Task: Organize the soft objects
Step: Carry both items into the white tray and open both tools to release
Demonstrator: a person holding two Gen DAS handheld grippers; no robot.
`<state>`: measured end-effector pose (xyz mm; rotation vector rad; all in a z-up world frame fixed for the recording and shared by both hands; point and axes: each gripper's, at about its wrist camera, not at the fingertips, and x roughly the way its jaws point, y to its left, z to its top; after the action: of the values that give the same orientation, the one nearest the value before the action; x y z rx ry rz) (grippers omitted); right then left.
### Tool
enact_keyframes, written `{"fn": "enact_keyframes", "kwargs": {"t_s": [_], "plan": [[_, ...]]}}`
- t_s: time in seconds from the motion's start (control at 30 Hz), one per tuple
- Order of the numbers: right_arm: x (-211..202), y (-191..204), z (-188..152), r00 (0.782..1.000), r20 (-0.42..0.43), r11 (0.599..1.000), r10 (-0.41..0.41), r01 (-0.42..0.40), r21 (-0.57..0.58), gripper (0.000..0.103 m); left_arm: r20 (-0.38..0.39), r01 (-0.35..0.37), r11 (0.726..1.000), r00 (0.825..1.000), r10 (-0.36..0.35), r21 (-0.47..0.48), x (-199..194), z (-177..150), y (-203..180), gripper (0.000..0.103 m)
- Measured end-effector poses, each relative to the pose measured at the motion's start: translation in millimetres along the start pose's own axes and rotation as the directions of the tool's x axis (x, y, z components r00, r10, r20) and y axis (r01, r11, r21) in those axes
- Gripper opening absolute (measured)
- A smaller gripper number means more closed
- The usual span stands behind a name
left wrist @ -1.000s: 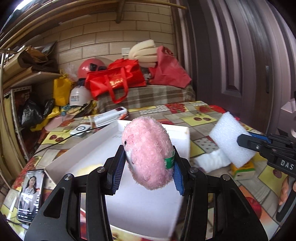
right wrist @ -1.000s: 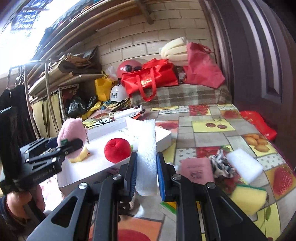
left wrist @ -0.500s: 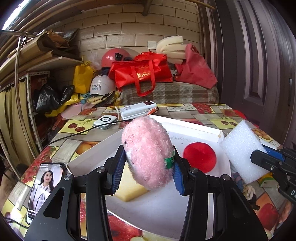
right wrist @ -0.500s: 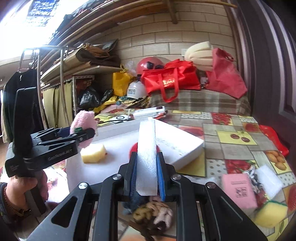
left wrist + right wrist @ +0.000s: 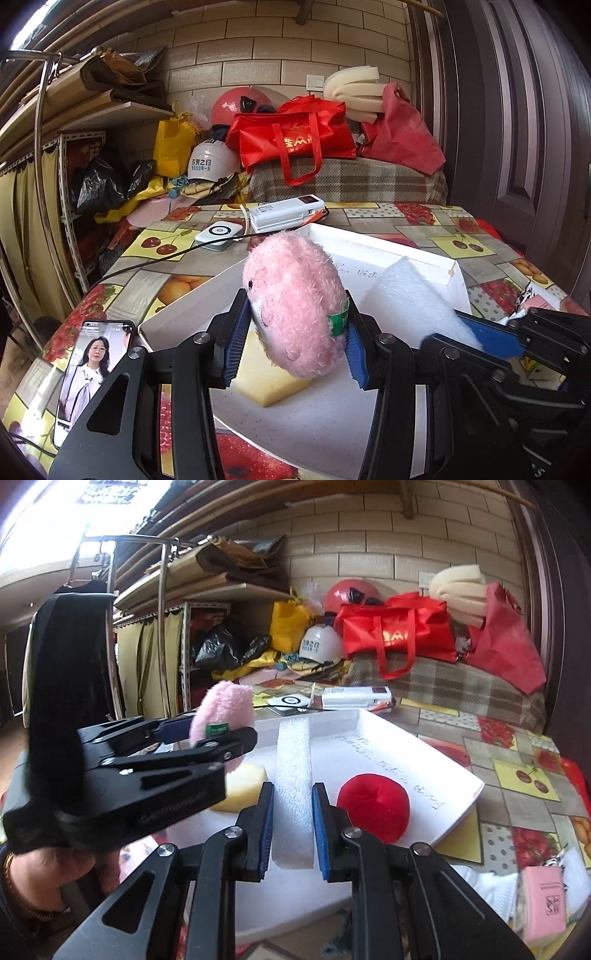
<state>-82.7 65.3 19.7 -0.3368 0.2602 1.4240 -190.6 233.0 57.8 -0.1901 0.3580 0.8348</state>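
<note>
I had the left gripper (image 5: 293,332) clamped on the pink plush toy (image 5: 295,306), blue pads pressing both its sides, green tag showing at the right pad. Toy hung over the near left part of the white tray (image 5: 456,275), above the yellow sponge (image 5: 267,380) that lay on the tray floor. In the right wrist view that same gripper (image 5: 221,734) came in from the left, a hand (image 5: 62,871) under it, the toy (image 5: 223,709) poking up past the fingers.

My right gripper (image 5: 293,827) was pinched narrow on the white foam block (image 5: 293,794), block standing upright on edge between the pads, over the tray's middle (image 5: 424,753). Left wrist view showed the foam (image 5: 410,299) tilted at right, over the tray, a blue pad on it.

Red plush ball (image 5: 373,806) sat in the tray just right of the foam, sponge (image 5: 242,786) to its left. Tray stood on the fruit-pattern tablecloth (image 5: 524,771). Pink packet (image 5: 543,904) and some white foam lay on the cloth at right, outside the tray. Phone (image 5: 90,373) lay left of the tray, screen lit
</note>
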Motion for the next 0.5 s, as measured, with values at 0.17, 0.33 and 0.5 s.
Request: {"fn": "enact_keyframes", "kwargs": {"t_s": [0.17,0.33,0.5], "plan": [[19.2,-16.4,4.8,0.998,-0.039,0.998,-0.042,0.044,0.05,0.019,-0.04,0.013,1.0,0.999,-0.013,0.006,11.2,2.2,1.3,0.046],[30.8,-34.8,9.5,0.99,-0.049,0.988,-0.135,0.138,0.066,0.019,-0.071,0.023,1.0,0.997,-0.022,0.013,23.8,5.5,1.2,0.046],[29.1,-40.2,8.9,0.988,-0.048,0.984,-0.146,0.15,0.1,0.019,-0.098,0.036,0.999,0.995,-0.035,0.007,30.2,6.2,1.9,0.046]]}}
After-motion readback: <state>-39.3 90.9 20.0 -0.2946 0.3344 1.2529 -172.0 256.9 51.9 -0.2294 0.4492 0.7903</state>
